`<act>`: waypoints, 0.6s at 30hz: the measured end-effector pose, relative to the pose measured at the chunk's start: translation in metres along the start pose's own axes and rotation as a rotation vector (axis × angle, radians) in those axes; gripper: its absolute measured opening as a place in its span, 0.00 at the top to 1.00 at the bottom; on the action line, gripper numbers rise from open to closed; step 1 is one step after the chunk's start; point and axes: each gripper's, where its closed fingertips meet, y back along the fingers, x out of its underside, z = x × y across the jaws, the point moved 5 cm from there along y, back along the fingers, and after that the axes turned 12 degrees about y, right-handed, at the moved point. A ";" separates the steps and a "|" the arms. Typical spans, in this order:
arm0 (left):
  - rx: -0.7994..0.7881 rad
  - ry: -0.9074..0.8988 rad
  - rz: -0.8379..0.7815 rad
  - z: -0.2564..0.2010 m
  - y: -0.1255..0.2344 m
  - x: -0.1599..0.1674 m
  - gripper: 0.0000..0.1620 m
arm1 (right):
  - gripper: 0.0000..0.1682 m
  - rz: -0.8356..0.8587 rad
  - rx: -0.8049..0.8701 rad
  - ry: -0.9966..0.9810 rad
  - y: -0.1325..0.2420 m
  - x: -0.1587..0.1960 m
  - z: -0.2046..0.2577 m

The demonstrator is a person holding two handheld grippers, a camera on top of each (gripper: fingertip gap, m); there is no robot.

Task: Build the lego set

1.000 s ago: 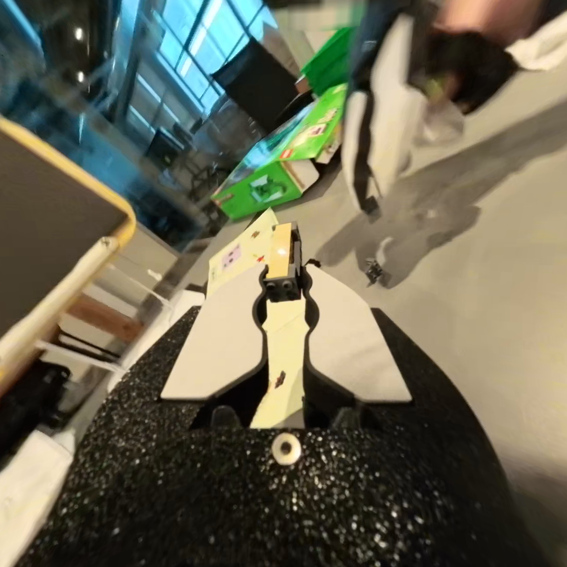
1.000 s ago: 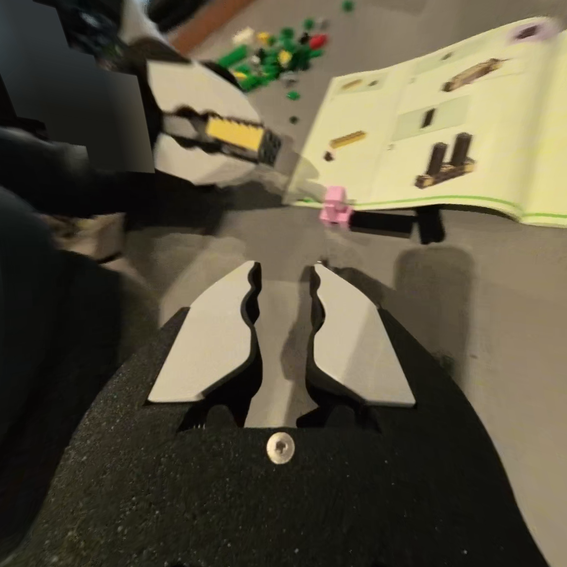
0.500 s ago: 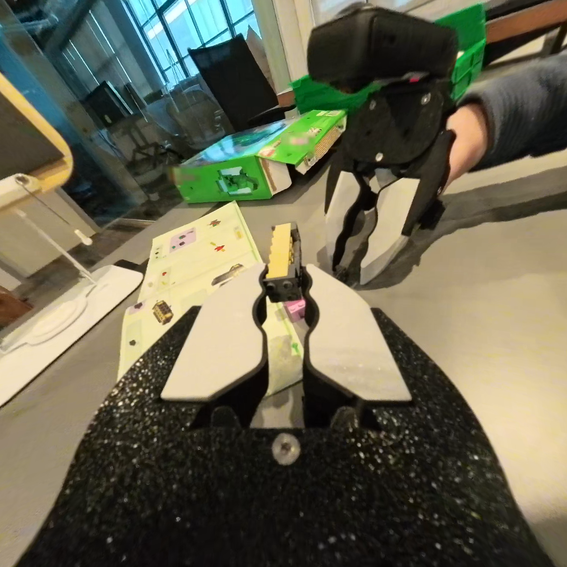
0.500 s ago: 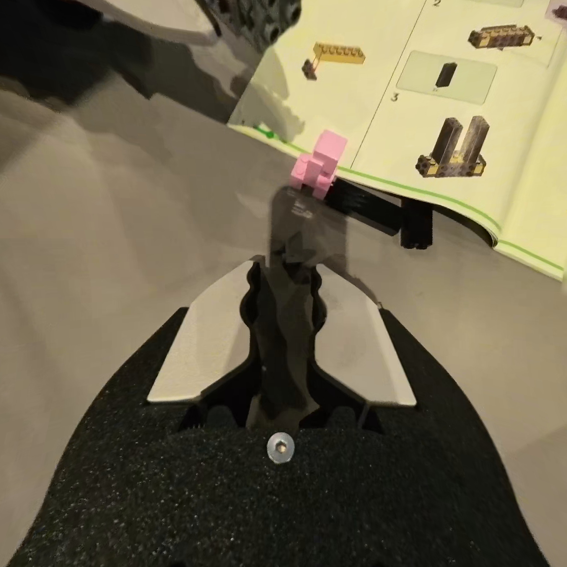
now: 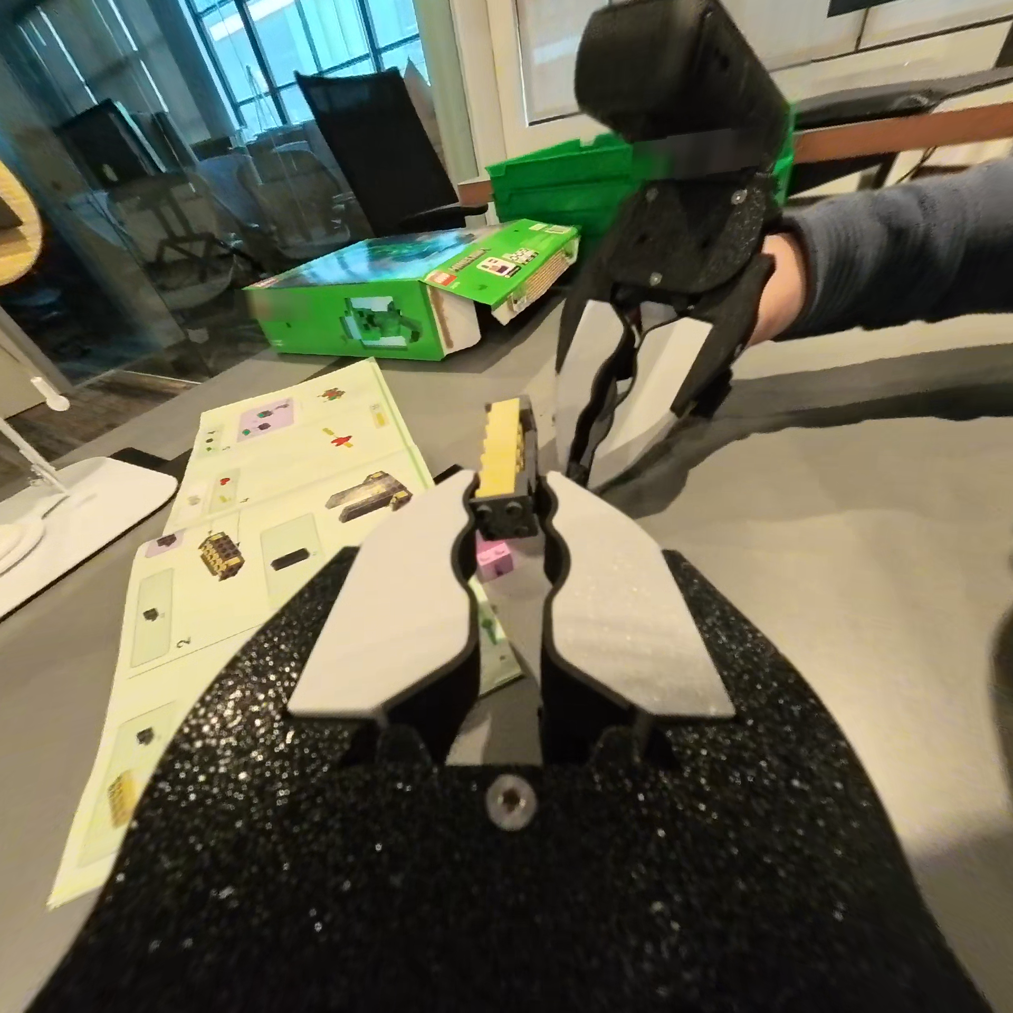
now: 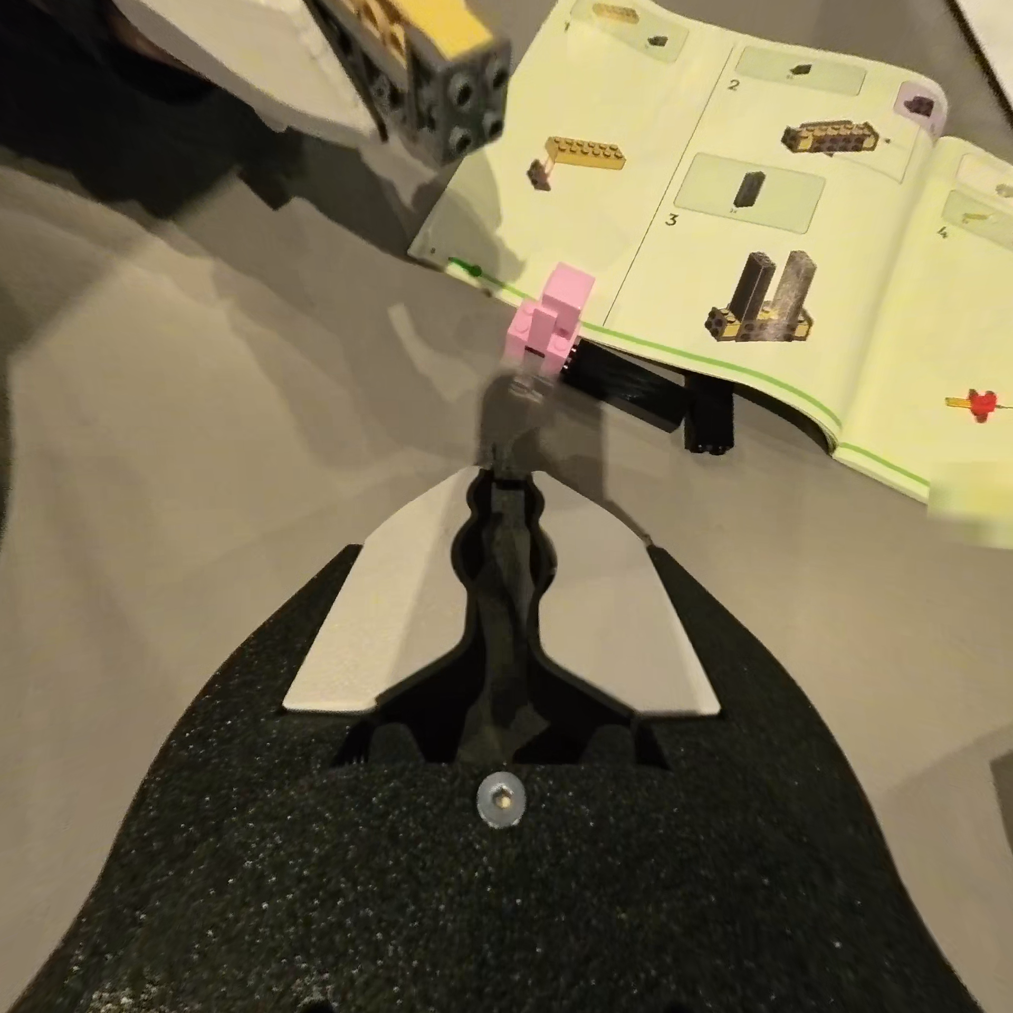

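Note:
My left gripper (image 5: 505, 496) is shut on a yellow and black brick assembly (image 5: 507, 460) and holds it above the grey table. The assembly also shows at the top left of the right wrist view (image 6: 438, 66). My right gripper (image 6: 510, 479) points down at the table, and its fingers are closed on a dark, blurred brick (image 6: 512, 416). It also shows in the left wrist view (image 5: 619, 433), just beyond the assembly. A small pink brick figure (image 6: 548, 320) stands on the table just ahead of the held dark brick. It also shows below the assembly (image 5: 496, 559).
An open instruction booklet (image 6: 740, 181) lies on the table (image 6: 192, 383). Two long black bricks (image 6: 625, 389) lie at its near edge. A green set box (image 5: 383, 312) and a green bin (image 5: 575, 181) stand farther back. A person's sleeve (image 5: 899, 246) is at the right. My right fingertips sit around 10 cm from my left ones.
My right gripper was open and empty a second ago; it has closed on the dark brick and moved nearer the pink figure. The left gripper's view has swung level, still holding the assembly.

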 end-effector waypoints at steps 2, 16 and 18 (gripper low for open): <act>0.030 0.020 -0.002 -0.003 -0.001 0.000 0.88 | 0.93 -0.005 0.005 0.022 0.005 -0.003 0.001; 0.208 0.300 0.051 -0.019 -0.006 -0.002 0.88 | 0.93 0.070 -0.003 0.092 0.024 -0.009 0.009; 0.284 0.465 0.021 -0.020 -0.004 -0.008 0.88 | 0.94 0.068 -0.014 0.086 0.027 -0.011 0.010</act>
